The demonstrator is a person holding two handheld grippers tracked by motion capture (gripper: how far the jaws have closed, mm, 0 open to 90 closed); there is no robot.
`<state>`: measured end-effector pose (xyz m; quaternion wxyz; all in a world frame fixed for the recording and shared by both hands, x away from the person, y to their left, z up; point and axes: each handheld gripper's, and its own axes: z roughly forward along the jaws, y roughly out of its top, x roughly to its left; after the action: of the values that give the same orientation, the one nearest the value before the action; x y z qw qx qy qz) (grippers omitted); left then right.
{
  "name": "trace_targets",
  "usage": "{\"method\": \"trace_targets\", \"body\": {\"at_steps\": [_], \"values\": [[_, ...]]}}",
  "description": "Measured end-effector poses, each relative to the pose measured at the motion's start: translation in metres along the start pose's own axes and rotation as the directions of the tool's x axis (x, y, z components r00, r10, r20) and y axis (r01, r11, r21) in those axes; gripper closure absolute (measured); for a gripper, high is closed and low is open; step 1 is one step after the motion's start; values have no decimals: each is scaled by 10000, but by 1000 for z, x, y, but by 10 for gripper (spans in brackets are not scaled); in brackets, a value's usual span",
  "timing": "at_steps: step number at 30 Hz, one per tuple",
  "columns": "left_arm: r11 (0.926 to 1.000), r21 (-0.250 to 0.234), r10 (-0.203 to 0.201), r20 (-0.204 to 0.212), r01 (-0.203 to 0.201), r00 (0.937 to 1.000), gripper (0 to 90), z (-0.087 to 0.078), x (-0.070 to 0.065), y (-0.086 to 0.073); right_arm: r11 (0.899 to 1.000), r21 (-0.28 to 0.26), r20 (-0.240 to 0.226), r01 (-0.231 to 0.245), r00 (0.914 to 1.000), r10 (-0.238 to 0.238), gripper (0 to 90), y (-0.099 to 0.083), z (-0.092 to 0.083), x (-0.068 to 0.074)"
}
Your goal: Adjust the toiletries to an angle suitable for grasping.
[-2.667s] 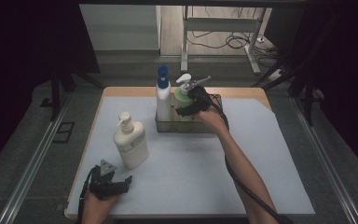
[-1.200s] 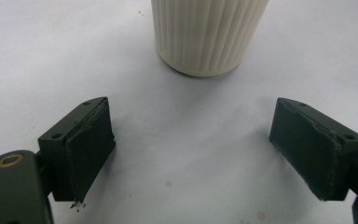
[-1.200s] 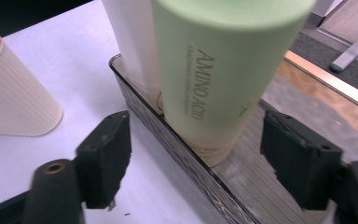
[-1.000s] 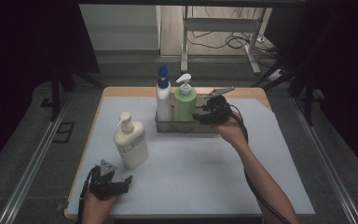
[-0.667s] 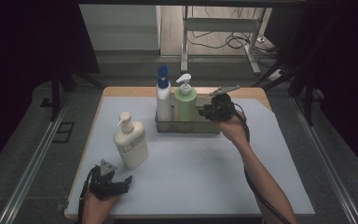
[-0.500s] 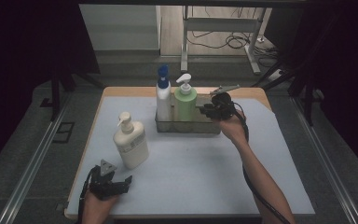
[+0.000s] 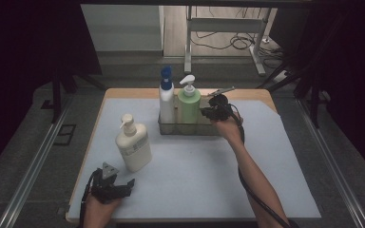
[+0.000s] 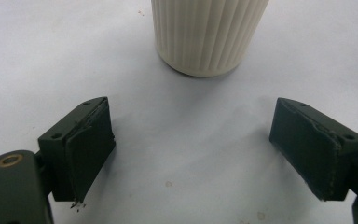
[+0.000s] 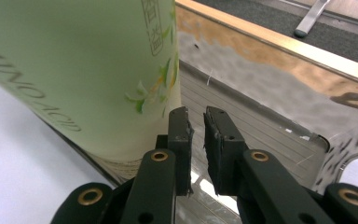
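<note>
from the high view, a table [image 7: 285,190] covered with a pale sheet carries a clear tray [image 7: 190,129] near its far edge. a white bottle with a blue cap [image 7: 166,97] and a green pump bottle [image 7: 188,102] stand side by side in the tray's left part. a cream pump bottle [image 7: 133,145] stands alone on the sheet, toward the near left. the right gripper [image 7: 208,112] is held at the tray, just beside the green pump bottle's right side, with the person's forearm reaching up from the bottom edge. the left gripper [image 7: 123,186] rests low at the near left corner of the table, near the cream pump bottle but apart from it.

in the left gripper view, the left gripper [image 8: 191,154] has its jaws spread wide, released, with nothing between them. they sit over the pale sheet, and the ribbed base of the cream pump bottle [image 8: 208,35] stands ahead of them, not touching.

in the right gripper view, the right gripper [image 9: 196,135] has its jaws drawn almost together with a thin gap and nothing visibly clamped. the green pump bottle [image 9: 84,70] rises at the left, right against the left jaw; whether they touch cannot be told. the clear tray [image 9: 261,126] floor lies beyond the tips, and the table's wooden edge [image 9: 279,44] runs behind.
</note>
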<state>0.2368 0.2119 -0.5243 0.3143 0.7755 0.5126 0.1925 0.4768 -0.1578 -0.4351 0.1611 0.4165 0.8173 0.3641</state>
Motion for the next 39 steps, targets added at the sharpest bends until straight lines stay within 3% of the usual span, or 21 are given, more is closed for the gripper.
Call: {"method": "trace_targets", "body": {"at_steps": [5, 16, 29, 39], "values": [[10000, 1, 0, 0, 0, 10000, 131, 0, 0, 0, 9998, 180, 9, 83, 10000, -83, 793, 1, 9, 1], [10000, 6, 3, -1, -3, 10000, 131, 0, 0, 0, 9981, 406, -366, -467, 9982, 482, 814, -1, 16, -4], [10000, 4, -1, 1, 1, 10000, 131, 0, 0, 0, 9983, 430, -557, -393, 9976, 416, 820, 1, 20, 2], [10000, 12, 2, 5, -2, 10000, 131, 0, 0, 0, 9988, 385, -590, -306, 9977, 329, 874, 2, 20, 6]]}}
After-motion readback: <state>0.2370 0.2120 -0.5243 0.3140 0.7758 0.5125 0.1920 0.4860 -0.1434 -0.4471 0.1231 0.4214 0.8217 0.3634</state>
